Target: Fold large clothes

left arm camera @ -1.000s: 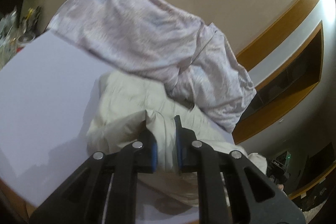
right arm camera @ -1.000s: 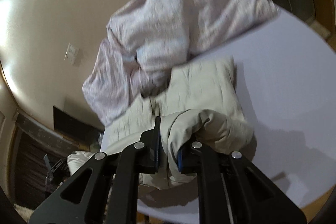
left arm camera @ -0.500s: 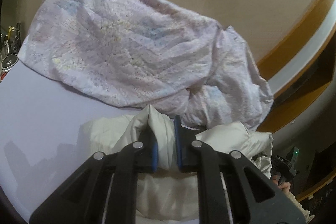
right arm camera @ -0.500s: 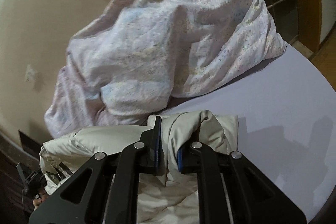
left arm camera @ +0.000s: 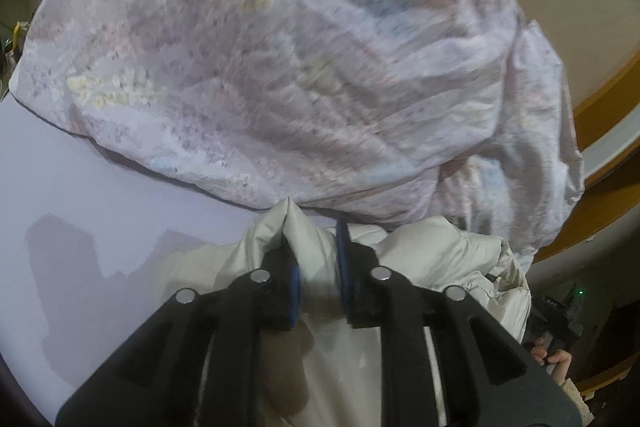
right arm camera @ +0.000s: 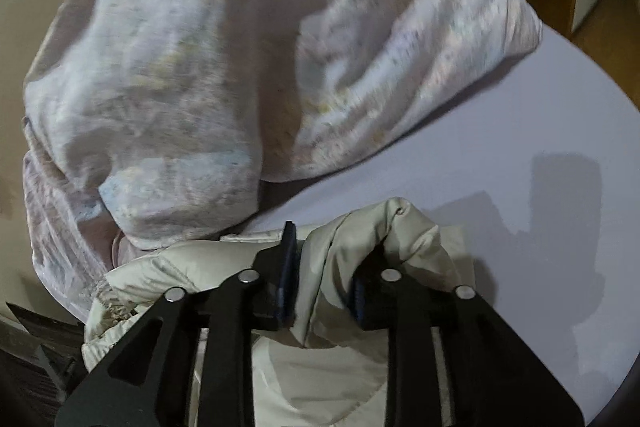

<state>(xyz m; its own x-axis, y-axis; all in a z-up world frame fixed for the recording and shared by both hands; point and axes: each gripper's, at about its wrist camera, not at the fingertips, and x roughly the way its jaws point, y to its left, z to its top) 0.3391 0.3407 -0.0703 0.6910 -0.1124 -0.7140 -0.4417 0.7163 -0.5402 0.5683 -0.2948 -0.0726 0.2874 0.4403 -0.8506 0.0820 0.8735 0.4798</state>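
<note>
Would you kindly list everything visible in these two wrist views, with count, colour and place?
puffy jacket: one, cream, on the bed nearest the cameras, pinched by both grippers
floral bedding: one heap, pale pink and lilac, behind the jacket, touching it
bed sheet: one, pale lavender, under everything
wood trim: orange-brown band along the beige wall, far side
left gripper: one, black with blue pads, shut on a jacket fold
right gripper: one, black with blue pads, shut on a jacket fold

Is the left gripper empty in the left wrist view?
No, the left gripper is closed on a fold of the cream jacket, which bulges up between its fingers.
</note>
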